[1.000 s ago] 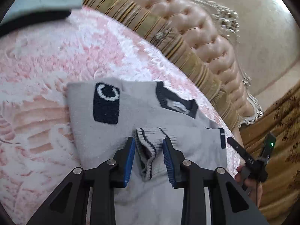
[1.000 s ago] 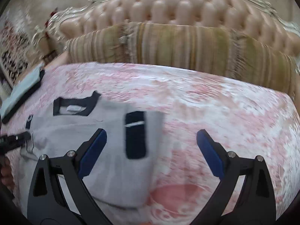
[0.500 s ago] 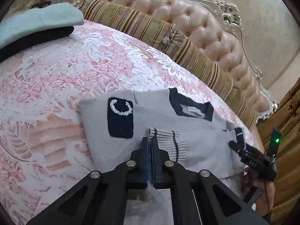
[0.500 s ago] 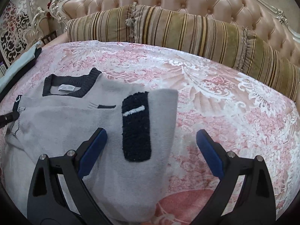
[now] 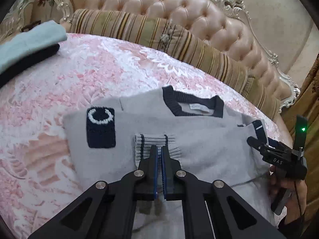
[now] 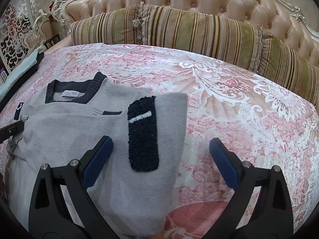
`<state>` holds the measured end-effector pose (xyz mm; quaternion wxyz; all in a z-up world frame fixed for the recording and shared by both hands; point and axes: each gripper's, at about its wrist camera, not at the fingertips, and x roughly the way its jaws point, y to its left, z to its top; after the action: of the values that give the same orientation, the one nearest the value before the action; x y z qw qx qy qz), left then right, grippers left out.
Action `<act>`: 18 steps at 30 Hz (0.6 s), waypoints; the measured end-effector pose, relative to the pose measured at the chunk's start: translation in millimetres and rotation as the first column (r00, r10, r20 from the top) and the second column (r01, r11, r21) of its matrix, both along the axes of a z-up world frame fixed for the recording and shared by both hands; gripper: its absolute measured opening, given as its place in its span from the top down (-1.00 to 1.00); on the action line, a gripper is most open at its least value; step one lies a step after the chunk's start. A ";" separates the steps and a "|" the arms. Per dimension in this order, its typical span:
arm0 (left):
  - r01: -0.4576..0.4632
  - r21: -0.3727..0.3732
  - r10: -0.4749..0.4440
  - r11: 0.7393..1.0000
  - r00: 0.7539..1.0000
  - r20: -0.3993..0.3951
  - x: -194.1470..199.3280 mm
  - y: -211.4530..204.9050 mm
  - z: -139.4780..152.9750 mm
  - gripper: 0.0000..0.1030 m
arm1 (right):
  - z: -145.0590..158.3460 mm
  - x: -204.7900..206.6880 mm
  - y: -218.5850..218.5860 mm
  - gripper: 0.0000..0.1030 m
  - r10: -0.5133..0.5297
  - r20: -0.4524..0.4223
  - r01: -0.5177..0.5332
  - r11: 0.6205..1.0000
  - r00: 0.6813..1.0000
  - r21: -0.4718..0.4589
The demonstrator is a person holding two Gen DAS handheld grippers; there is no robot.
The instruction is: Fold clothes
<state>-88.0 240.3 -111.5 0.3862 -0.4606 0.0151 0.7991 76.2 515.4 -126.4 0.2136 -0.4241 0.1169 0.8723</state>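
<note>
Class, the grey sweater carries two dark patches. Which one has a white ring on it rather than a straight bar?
The patch left of the striped cuff in the left wrist view: it bears a white ring. The other patch bears a straight white bar.

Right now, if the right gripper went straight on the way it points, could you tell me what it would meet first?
Probably the grey sweater: the open right gripper points at its folded edge by the dark patch, though depth is unclear.

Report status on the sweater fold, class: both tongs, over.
Left tongs shut on sleeve cuff. Right tongs open over grey sweater. Nothing in the way.
</note>
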 end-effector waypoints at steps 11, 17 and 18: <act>-0.025 0.013 0.026 1.000 0.998 -0.064 35.0 -35.3 33.2 0.71 | 29.3 33.3 -23.6 -0.94 0.011 -0.069 -0.010 1.000 0.998 0.014; -0.032 0.049 0.037 0.998 0.992 -0.117 93.3 -100.5 60.3 0.18 | 55.7 61.3 -46.0 -0.94 0.027 -0.124 -0.021 0.999 0.992 0.047; -0.033 0.050 0.038 0.998 0.992 -0.118 105.3 -111.8 60.2 0.18 | 60.0 67.3 -50.2 -0.94 0.029 -0.133 -0.023 0.998 0.991 0.052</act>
<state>17.3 128.4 -51.3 0.3812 -0.4031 0.0108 0.8319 143.4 465.1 -66.5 0.2044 -0.3606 0.1036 0.9041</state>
